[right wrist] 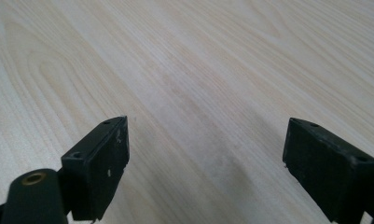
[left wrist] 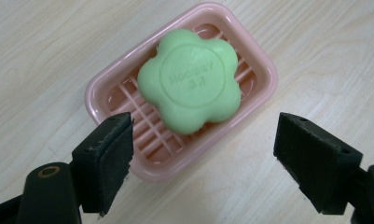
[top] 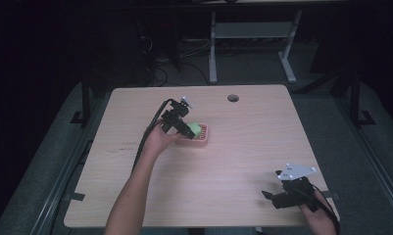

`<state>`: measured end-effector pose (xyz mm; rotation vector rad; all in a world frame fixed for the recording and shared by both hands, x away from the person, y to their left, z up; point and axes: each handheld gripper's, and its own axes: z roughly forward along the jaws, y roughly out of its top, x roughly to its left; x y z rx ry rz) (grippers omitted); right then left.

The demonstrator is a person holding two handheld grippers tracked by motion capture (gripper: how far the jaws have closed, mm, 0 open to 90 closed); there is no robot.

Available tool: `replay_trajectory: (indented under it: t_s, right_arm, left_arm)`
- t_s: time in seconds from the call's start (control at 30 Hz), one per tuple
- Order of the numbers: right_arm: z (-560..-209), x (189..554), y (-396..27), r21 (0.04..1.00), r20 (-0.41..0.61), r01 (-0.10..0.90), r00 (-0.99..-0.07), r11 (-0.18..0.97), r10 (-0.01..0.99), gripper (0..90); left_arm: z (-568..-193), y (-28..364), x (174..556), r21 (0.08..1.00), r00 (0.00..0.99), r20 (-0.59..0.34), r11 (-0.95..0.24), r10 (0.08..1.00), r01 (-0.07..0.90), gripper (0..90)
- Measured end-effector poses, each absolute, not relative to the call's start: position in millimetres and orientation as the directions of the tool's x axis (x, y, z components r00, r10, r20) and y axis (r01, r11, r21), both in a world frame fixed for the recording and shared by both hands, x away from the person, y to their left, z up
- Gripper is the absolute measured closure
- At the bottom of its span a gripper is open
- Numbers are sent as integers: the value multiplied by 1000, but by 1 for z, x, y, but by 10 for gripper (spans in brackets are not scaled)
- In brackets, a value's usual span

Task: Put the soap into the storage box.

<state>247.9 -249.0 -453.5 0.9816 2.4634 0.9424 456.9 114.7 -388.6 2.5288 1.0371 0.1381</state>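
Left gripper view: left gripper [left wrist: 201, 161] jaws spread wide, empty; just ahead between them, pink soap dish [left wrist: 100, 91] on table [left wrist: 45, 42], green flower-shaped soap [left wrist: 191, 81] lying inside. Right gripper [right wrist: 205, 161] jaws likewise spread, over bare wood.

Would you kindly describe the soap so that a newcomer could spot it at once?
Start at the wooden table and find the pink soap dish near its middle, just ahead of the left gripper. The soap lies in that dish: pale green, flower-shaped, with a stamped round emblem.
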Motion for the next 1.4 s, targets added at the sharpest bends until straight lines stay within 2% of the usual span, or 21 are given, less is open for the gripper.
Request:
replay_trajectory:
  t_s: [1.4]
  right_arm:
    - [-455, 249, -250, 677, -61, 501, -693, 540, 718, 140]
  left_arm:
    - [-379, 134, 408, 425, 761, -64, -672, 646, 606, 200]
